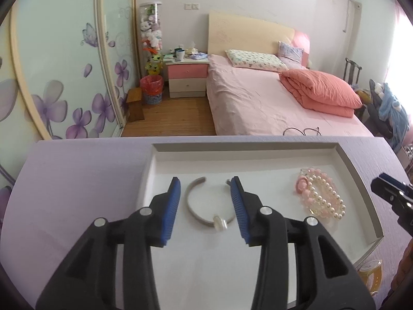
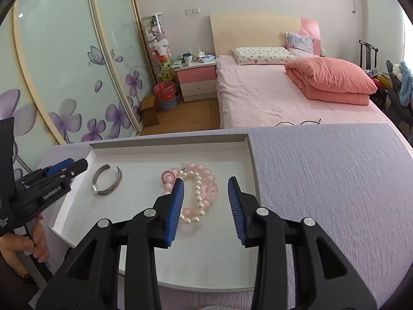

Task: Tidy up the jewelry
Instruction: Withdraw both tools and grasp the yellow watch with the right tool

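A white tray (image 1: 258, 147) sits on a lilac table. In it lie a silver cuff bangle (image 1: 201, 215) and a pile of pink and pearl bead bracelets (image 1: 321, 197). My left gripper (image 1: 205, 184) is open and empty, its blue pads either side of the bangle, just above it. In the right wrist view the tray (image 2: 167, 139) holds the bangle (image 2: 107, 180) at the left and the bracelets (image 2: 198, 193) between the blue pads of my right gripper (image 2: 206, 183), which is open and empty. The left gripper's body (image 2: 51, 178) shows at the left edge.
The lilac textured table (image 2: 335, 180) extends to the right of the tray. A yellow watch-like object (image 1: 370, 271) lies by the tray's near right corner. Behind the table are a pink bed (image 1: 271, 98), a nightstand (image 1: 187, 77) and a floral wardrobe (image 1: 64, 77).
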A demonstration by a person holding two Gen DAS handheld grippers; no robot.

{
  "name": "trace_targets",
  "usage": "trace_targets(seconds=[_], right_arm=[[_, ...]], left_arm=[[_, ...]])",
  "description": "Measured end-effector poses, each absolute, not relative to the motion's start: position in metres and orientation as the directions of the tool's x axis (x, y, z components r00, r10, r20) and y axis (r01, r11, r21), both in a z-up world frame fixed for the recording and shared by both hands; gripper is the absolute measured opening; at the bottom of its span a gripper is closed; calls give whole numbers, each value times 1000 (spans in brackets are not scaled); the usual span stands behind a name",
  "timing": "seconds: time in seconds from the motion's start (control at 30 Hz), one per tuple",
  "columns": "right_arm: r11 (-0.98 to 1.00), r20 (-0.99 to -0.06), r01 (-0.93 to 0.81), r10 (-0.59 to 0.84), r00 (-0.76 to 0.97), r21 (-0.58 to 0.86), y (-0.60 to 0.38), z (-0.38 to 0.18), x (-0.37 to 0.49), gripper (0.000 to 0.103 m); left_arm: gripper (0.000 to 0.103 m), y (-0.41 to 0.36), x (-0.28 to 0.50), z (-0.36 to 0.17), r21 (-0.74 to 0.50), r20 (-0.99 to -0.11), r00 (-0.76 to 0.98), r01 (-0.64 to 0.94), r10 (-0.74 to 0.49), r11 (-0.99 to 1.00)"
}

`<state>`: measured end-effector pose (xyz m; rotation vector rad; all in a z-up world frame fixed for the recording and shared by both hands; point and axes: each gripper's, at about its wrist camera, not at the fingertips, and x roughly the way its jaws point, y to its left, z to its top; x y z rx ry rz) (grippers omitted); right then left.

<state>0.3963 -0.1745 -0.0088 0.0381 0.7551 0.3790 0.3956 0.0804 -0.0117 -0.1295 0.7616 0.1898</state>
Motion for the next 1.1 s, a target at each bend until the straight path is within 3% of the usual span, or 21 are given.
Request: trace_targets(seconds=[0.3, 0.4, 0.83, 1.1], right_arm=[[926, -637, -323, 370, 676, 196, -189, 0, 369, 38], [923, -618, -328, 381, 688, 204, -194, 6, 349, 44], [930, -595, -330, 357, 720, 160, -214, -5, 265, 50], [947, -633, -301, 303, 712, 115, -223, -31, 243, 68]], left_arm=[[52, 104, 351, 4, -38, -672, 720, -266, 173, 963], [54, 110, 325, 9, -40, -660, 729, -276, 182, 960], [70, 98, 209, 5, -50, -633, 757, -252, 164, 966], [87, 69, 165, -14, -72, -649, 752, -209, 113, 975]])
